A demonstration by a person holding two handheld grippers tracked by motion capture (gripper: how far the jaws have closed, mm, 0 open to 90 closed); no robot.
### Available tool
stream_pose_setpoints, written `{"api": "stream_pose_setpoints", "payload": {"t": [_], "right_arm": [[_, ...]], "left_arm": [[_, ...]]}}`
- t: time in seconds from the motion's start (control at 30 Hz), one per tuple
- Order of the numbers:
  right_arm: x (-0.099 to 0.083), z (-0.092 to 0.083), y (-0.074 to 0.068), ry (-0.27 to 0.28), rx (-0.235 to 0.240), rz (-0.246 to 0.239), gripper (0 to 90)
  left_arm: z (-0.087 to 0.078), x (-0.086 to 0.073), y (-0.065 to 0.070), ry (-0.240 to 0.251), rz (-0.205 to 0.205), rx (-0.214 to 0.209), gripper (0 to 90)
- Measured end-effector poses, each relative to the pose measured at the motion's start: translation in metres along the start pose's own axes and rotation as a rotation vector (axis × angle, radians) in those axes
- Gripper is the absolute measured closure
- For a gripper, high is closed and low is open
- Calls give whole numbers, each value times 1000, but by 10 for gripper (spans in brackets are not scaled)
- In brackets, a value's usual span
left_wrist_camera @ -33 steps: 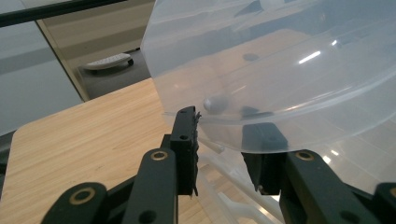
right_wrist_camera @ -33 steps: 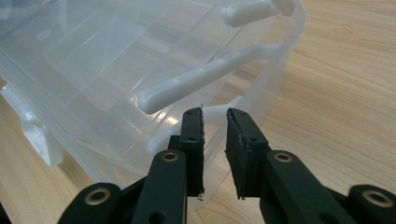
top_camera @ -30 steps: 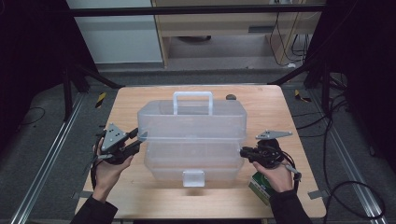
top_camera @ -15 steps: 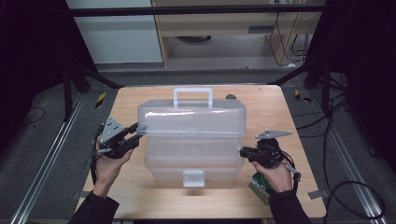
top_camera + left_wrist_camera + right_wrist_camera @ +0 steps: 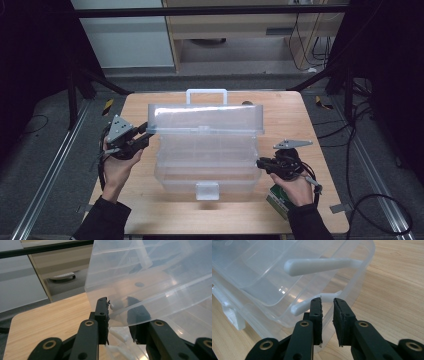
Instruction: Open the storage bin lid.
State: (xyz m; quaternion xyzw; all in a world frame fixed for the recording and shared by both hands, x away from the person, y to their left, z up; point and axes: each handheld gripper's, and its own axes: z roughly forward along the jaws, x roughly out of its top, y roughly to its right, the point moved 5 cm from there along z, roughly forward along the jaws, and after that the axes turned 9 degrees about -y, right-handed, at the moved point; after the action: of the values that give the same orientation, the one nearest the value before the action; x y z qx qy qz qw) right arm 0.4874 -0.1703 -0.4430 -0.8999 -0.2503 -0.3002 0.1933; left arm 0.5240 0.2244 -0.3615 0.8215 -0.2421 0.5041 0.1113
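Lid (image 5: pixel 206 119) of the clear plastic storage box (image 5: pixel 205 165) stands raised at a steep tilt over the box body, which sits at the middle of the wooden table (image 5: pixel 320 210). Your left gripper (image 5: pixel 145 134) meets the lid at its left corner. In the left gripper view, the lid's edge passes between the two black jaws of this left gripper (image 5: pixel 119 312); the jaws have just been closing on it, and one jaw sits behind the translucent plastic. Whether both pads press the lid, you cannot tell from the frames.

Your right gripper (image 5: pixel 261 164) rests at the right end wall of the box body, low near the table. In the right gripper view, the right gripper (image 5: pixel 327 305) holds its jaws narrow, with a slim gap between them, and the box rim sits at the fingertips. A white side latch (image 5: pixel 322 265) lies above them. A white carry handle (image 5: pixel 206 95) projects behind the lid. A green packet (image 5: pixel 278 199) lies under your right hand (image 5: pixel 295 187).
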Motion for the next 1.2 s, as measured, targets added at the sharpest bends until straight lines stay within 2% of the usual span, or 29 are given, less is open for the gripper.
{"api": "stream_pose_setpoints", "payload": {"t": [0.03, 0.13, 0.2, 0.4, 0.53, 1.2], "right_arm": [[0, 0, 0, 0, 0, 0, 775], [0, 0, 0, -1, 0, 0, 774], [0, 0, 0, 0, 0, 1, 775], [0, 0, 0, -2, -1, 4, 775], [0, 0, 0, -2, 2, 6, 774], [0, 0, 0, -1, 1, 2, 773]], "left_arm": [[2, 2, -1, 11, 11, -5, 710], [3, 6, -2, 12, 2, -2, 715], [3, 7, -3, 3, -15, 8, 718], [7, 15, -6, -2, -1, 39, 737], [9, 19, -7, -2, -7, 51, 746], [21, 34, -17, 0, -47, 57, 763]]}}
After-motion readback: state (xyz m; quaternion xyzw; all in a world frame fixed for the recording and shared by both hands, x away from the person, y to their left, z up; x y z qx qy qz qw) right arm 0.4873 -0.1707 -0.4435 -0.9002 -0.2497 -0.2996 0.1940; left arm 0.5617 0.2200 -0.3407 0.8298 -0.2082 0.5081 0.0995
